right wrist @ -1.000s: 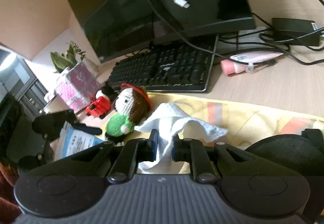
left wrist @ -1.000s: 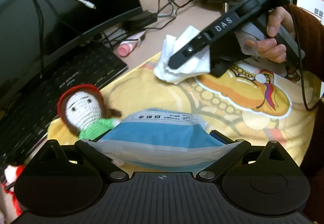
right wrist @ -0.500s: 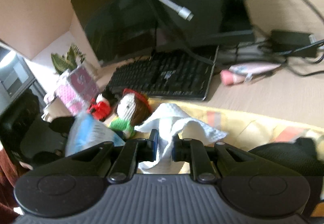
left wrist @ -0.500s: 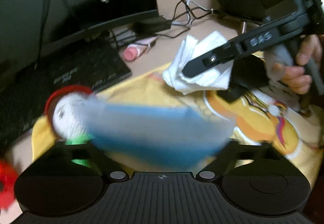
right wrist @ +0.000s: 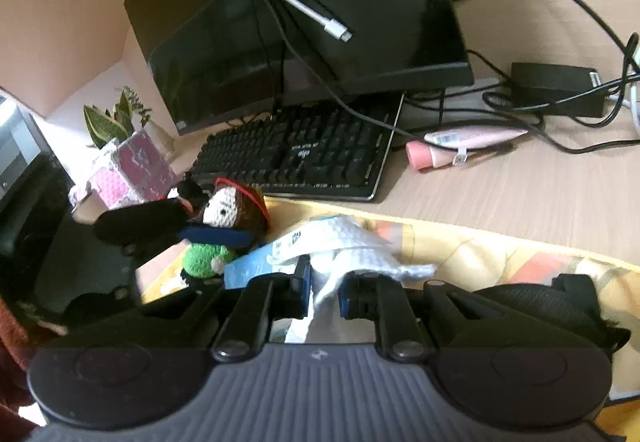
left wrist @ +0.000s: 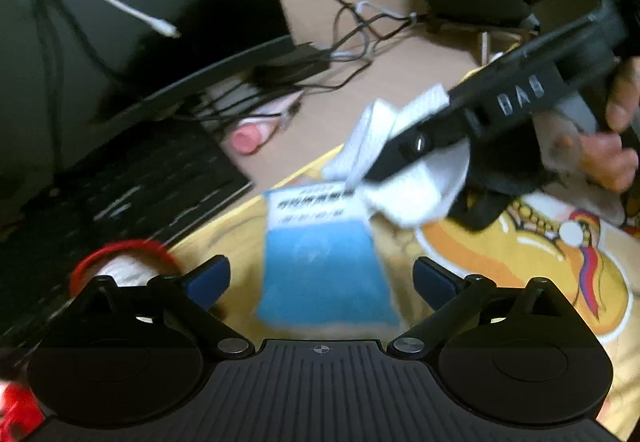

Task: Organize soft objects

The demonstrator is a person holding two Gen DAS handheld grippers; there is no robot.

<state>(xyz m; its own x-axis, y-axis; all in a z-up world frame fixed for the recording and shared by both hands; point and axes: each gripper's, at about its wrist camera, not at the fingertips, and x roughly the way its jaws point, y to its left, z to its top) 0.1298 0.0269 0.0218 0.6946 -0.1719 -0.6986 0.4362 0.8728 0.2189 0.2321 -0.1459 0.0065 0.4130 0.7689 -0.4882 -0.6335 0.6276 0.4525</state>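
The left gripper point(left wrist: 320, 278) gapes wide over the blue tissue packet point(left wrist: 324, 262), which lies free on the yellow cloth point(left wrist: 500, 254). The right gripper point(right wrist: 323, 282) pinches the white paper towel point(right wrist: 352, 246), so placing seems in hand; next, I judge, comes setting the towel down beside the packet.

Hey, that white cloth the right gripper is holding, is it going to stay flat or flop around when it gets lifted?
Probably floppy: the white cloth bunches and droops around the right gripper. It looks light, its folds standing up unsupported.
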